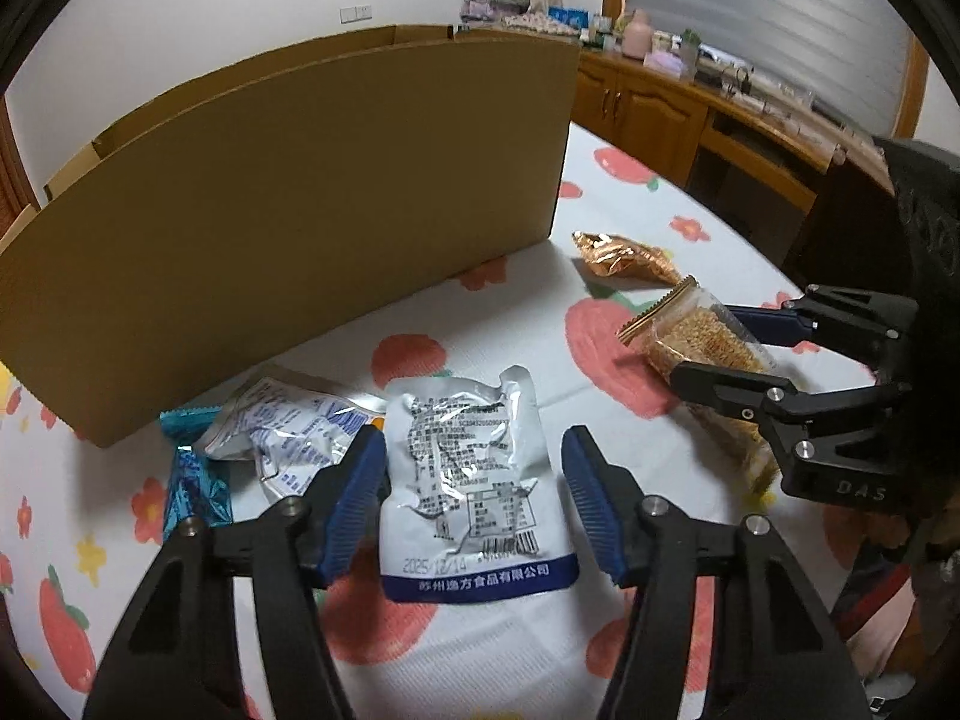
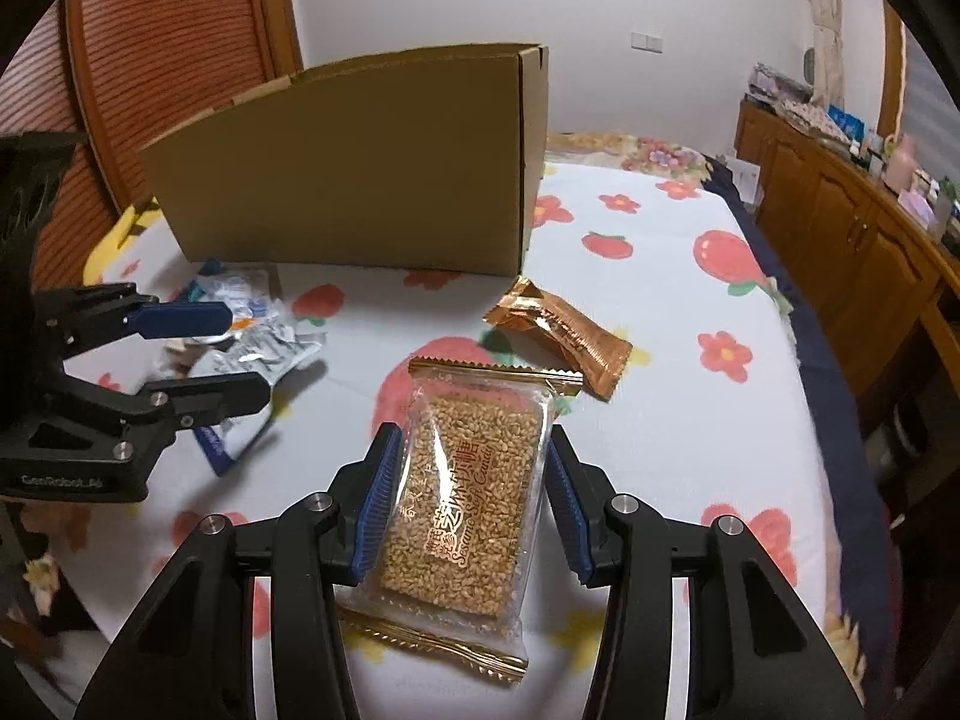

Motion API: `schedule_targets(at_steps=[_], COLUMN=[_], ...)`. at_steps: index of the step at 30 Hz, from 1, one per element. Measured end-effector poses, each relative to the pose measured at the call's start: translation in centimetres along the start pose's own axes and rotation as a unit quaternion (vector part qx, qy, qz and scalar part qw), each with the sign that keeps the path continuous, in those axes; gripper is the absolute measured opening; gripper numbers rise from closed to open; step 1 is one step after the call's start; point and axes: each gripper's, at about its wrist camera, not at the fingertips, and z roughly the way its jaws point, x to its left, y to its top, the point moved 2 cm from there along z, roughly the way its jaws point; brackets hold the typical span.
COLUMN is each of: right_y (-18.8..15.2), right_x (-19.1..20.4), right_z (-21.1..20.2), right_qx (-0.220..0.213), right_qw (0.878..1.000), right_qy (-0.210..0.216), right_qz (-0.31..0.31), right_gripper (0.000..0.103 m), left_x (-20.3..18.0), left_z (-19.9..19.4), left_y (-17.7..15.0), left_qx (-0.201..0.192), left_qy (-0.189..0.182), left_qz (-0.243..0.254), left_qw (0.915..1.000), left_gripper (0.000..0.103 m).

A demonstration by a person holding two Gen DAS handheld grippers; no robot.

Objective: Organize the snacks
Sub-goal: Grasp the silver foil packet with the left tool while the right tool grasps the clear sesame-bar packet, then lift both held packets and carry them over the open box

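**Two claws over snack packets in front of a cardboard box**

A white cloth (image 1: 510, 312) printed with red fruit and flowers covers the surface that carries everything; whether a bed or a table lies beneath it cannot be told. On it stands a large brown cardboard box (image 1: 300, 210), open at the top, its long side facing the cameras.

The left claw (image 1: 474, 438) points down at the cloth in front of the box. Its blue pads straddle a silver pouch (image 1: 474, 480) with a blue band along its near edge. The left pad is at the pouch's edge, while a sliver of cloth shows beside the right pad, so the claw is released, not yet pinching.

The right claw (image 2: 473, 438) is clenched on a clear sesame candy packet (image 2: 462, 492), its pads pressing both long sides. The packet's gold-edged far end points toward the box.

A crumpled white-and-blue pouch (image 1: 288, 426) lies just left of the silver pouch, against the box's foot. Beside that lies a blue wrapper (image 1: 192, 480). A copper foil wrapper (image 2: 558, 330) rests near the box's right corner, just beyond the sesame candy packet.
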Motion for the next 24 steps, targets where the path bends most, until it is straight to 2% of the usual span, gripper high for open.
schedule_targets(at_steps=[8, 16, 24], right_y=[-0.1, -0.2, -0.2], right_x=[-0.5, -0.1, -0.3], right_z=[0.5, 0.4, 0.4], right_qx=[0.001, -0.004, -0.006], right_qw=[1.000, 1.000, 1.000], right_qy=[0.014, 0.005, 0.008], right_qz=[0.010, 0.004, 0.009], right_gripper=[0.047, 0.047, 0.047], left_x=[-0.7, -0.9, -0.8], left_z=[1.1, 1.7, 1.2], left_y=[0.3, 0.9, 0.6], left_qx=[0.037, 0.047, 0.033], left_qy=[0.009, 0.006, 0.007], left_qz=[0.019, 0.012, 0.010], left_qw=[0.9991, 0.9988, 0.9994], left_gripper=[0.065, 0.065, 0.051])
